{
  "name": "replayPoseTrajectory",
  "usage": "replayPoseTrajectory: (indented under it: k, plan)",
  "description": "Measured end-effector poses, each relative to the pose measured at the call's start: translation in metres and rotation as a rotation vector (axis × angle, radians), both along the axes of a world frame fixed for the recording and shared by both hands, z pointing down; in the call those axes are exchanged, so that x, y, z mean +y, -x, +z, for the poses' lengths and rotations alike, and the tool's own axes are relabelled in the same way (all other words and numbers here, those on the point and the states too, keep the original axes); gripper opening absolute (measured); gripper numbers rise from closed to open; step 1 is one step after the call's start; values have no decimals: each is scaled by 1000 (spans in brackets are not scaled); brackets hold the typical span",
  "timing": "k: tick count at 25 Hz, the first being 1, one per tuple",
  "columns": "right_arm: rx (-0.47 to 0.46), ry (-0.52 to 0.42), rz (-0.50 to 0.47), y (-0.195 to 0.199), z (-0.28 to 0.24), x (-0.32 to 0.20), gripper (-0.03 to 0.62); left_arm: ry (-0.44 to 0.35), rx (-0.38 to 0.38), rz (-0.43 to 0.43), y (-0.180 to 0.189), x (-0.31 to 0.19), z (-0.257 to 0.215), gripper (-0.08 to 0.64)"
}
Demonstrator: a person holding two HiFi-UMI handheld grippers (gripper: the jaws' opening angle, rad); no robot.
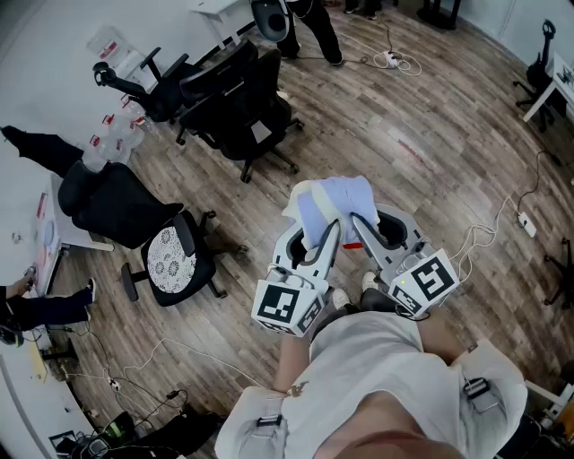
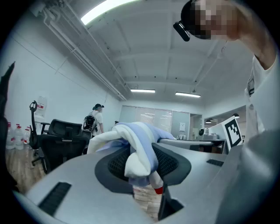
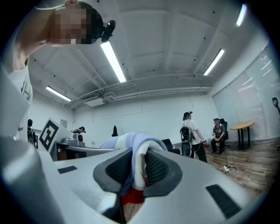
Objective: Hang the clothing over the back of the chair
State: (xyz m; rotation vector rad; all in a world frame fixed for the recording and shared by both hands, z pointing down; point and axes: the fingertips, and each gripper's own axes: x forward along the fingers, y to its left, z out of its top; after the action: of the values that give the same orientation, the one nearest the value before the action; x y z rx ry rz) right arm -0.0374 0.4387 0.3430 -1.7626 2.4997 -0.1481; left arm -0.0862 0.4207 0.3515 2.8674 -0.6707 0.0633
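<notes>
A bunched white and pale-blue garment (image 1: 330, 208) hangs in the air between both grippers, above the wooden floor. My left gripper (image 1: 316, 244) is shut on its left part; in the left gripper view the cloth (image 2: 139, 151) is pinched between the dark pads. My right gripper (image 1: 362, 235) is shut on the right part, and the right gripper view shows a fold (image 3: 138, 168) squeezed between its pads. Both grippers point level, side by side. A black office chair (image 1: 152, 238) with a patterned seat stands to the left, well apart from the garment.
Two more black office chairs (image 1: 238, 108) stand farther back. Several water bottles (image 1: 108, 143) line the left wall. Cables (image 1: 489, 235) and a power strip lie on the floor at right. People stand at the far end (image 1: 309, 22) and sit at left (image 1: 36, 309).
</notes>
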Motion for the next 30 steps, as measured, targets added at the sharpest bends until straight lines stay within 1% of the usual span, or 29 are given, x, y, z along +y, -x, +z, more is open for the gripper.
replayPoseTrajectory:
  k: [4, 8, 13, 22, 26, 30]
  plan:
    - [-4, 5, 3, -1, 1, 1, 77, -3, -8, -7, -1, 1, -1, 138]
    - [-11, 2, -29, -6, -2, 3, 90, 7, 3, -22, -6, 2, -2, 138]
    - [-35, -5, -64, -23, -3, 1, 92, 3, -4, -52, -23, 2, -3, 138]
    - [-70, -27, -145, -56, -10, -3, 92, -30, -23, -118, -54, 0, -12, 138]
    - [-81, -28, -153, -63, -11, -13, 92, -32, -28, -125, -60, -10, -12, 138]
    - [-86, -23, -142, -68, -8, -29, 92, -30, -30, -112, -66, -25, -10, 138]
